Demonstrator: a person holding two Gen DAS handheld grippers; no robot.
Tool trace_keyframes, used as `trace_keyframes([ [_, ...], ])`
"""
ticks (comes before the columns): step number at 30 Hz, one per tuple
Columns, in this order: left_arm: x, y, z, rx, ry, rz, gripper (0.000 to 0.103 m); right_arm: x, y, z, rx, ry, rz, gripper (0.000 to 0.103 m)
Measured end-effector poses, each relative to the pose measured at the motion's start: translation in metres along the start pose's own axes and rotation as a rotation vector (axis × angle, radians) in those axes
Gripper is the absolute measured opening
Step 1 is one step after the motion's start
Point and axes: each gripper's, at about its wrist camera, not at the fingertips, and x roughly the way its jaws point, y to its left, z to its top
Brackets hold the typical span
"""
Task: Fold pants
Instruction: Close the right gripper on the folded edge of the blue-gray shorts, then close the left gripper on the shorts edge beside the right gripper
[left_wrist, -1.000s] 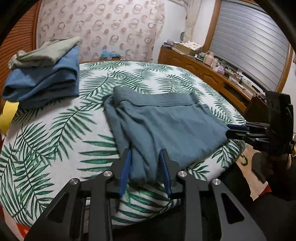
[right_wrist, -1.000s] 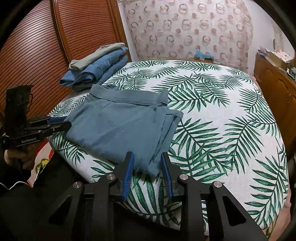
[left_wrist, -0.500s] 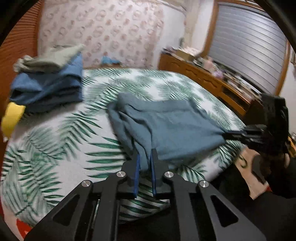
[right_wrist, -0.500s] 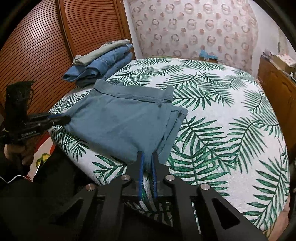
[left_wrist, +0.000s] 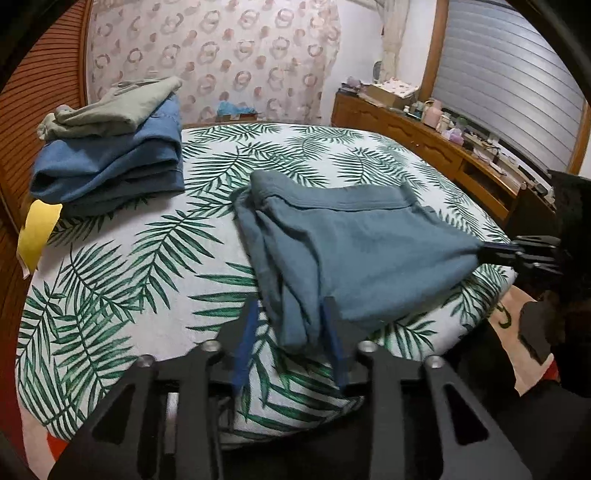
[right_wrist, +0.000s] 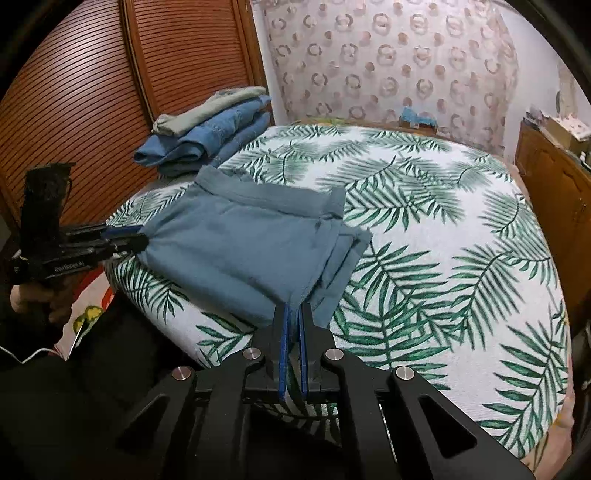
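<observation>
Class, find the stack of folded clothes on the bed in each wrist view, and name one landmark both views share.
Left wrist view: the stack of folded clothes sits upper left, at the bed's far corner.
Right wrist view: the stack sits upper left of centre, before the slatted wooden doors.
Shared landmark: the grey-blue pants spread on the leaf-print sheet.

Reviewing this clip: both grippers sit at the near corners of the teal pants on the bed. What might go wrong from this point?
1. The left gripper is opening with the teal pants between its pads, while the right gripper is shut on its corner; a one-sided lift would likely skew the fold.
2. The pants lie at the bed edge and may slide off.
3. A long fold forward might reach the folded stack.
</observation>
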Motion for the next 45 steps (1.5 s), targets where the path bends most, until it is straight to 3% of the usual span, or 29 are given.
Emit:
trace_keyframes([
  [3,0.002,0.002,0.005,0.006,-0.001,-0.004,0.058,-0.002,0.001,0.005,-0.007,-0.004,-0.029,0.012],
  [5,0.003,0.004,0.011,0.000,-0.006,-0.008,0.078,-0.001,0.002,0.009,-0.012,-0.009,-0.058,0.016],
  [6,0.005,0.006,0.016,-0.004,-0.010,-0.008,0.079,0.000,0.002,0.011,-0.012,-0.014,-0.060,0.018],
  [10,0.011,0.009,0.032,-0.002,-0.019,0.005,0.079,0.006,0.000,0.023,0.002,-0.020,-0.078,0.037],
  [16,0.027,0.015,0.055,0.013,-0.020,0.023,0.079,0.032,-0.003,0.036,0.016,0.001,-0.104,0.046],
  [26,0.050,0.028,0.074,0.010,0.007,0.013,0.078,0.070,-0.015,0.047,0.070,0.065,-0.102,0.046],
  [35,0.067,0.034,0.076,0.022,0.056,-0.022,0.063,0.086,-0.016,0.053,0.042,0.057,-0.141,0.047],
  [41,0.069,0.030,0.079,0.041,0.070,-0.043,0.051,0.088,-0.014,0.053,0.030,0.043,-0.117,0.046],
  [45,0.070,0.032,0.081,0.035,0.070,-0.058,0.049,0.087,-0.018,0.050,0.037,0.037,-0.089,0.030],
])
